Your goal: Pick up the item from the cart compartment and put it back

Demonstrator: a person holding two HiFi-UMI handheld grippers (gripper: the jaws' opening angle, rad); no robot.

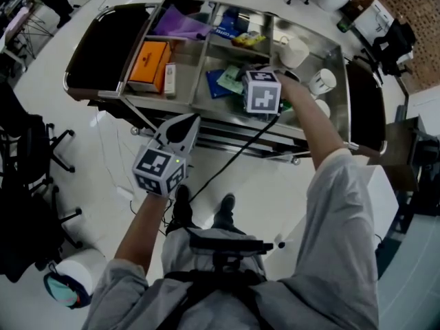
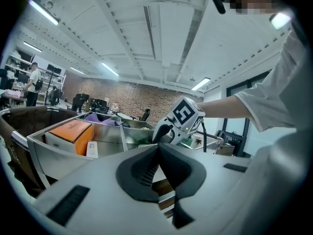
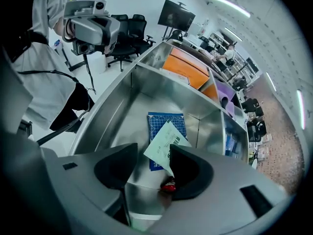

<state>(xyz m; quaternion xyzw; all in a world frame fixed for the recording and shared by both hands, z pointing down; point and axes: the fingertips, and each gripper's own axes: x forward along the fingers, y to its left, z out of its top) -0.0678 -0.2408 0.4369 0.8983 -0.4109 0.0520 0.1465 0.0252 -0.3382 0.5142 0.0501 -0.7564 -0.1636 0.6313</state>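
Note:
My right gripper (image 1: 249, 81) hangs over the cart's middle compartment (image 3: 122, 114), jaws wide apart and holding nothing. Seen between them in the right gripper view, a pale green packet (image 3: 165, 146) lies tilted across a blue packet (image 3: 164, 122) on the steel floor. A small red thing (image 3: 168, 185) shows by the right jaw. In the head view the green packet (image 1: 230, 79) and blue packet (image 1: 214, 88) sit just left of the marker cube (image 1: 262, 92). My left gripper (image 1: 189, 126) is held low in front of the cart, jaws together and empty.
The steel cart (image 1: 165, 105) has several compartments. An orange box (image 1: 150, 64) and a small white box (image 1: 169, 78) fill the left one, a purple bag (image 1: 179, 26) lies behind. White cups (image 1: 322, 81) stand at the right. Office chairs surround the cart.

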